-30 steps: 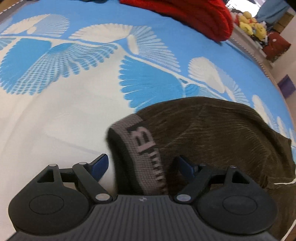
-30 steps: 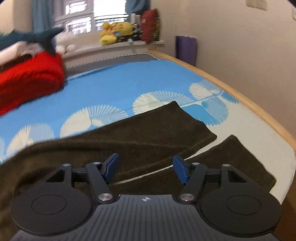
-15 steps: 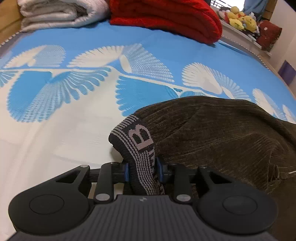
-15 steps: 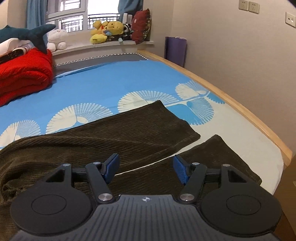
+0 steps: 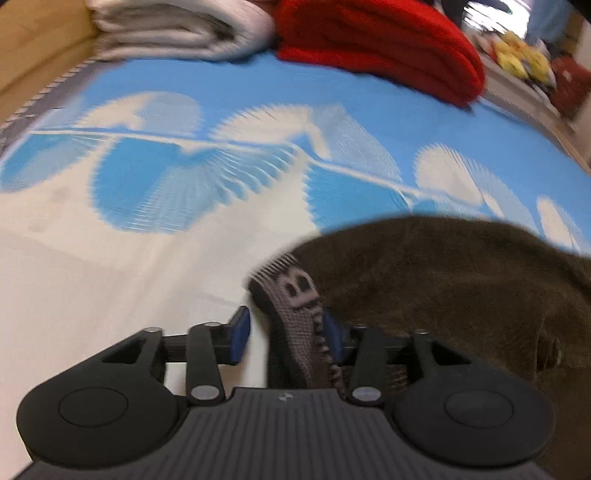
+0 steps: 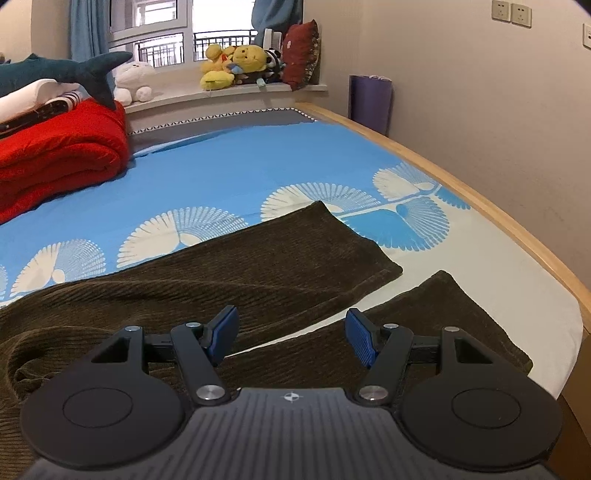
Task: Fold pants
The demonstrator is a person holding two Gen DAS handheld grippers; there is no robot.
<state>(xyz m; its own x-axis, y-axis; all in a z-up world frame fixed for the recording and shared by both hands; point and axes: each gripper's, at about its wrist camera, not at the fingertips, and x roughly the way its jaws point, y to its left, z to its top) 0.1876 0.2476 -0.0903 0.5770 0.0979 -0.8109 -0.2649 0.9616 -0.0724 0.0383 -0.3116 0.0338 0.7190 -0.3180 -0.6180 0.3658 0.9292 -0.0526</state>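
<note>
Dark brown corduroy pants (image 5: 443,295) lie on the blue and white bed sheet (image 5: 147,258). Their grey knitted waistband (image 5: 295,295) stands up between the blue pads of my left gripper (image 5: 286,330), whose jaws are opening. The left pad is clear of the band and the right pad sits close against it. In the right wrist view the two pant legs (image 6: 258,266) stretch away to the right, with a strip of sheet between them. My right gripper (image 6: 291,336) hovers open over the near leg, with nothing between its fingers.
A folded red blanket (image 5: 388,48) and a white folded quilt (image 5: 177,26) lie at the far end of the bed. Plush toys (image 6: 236,66) line the window sill. The wooden bed edge (image 6: 480,199) runs along the right, near the wall.
The left gripper shut on the waistband half a second ago and rose; now its jaws have parted again, with the band still between them. The right gripper has kept still and open.
</note>
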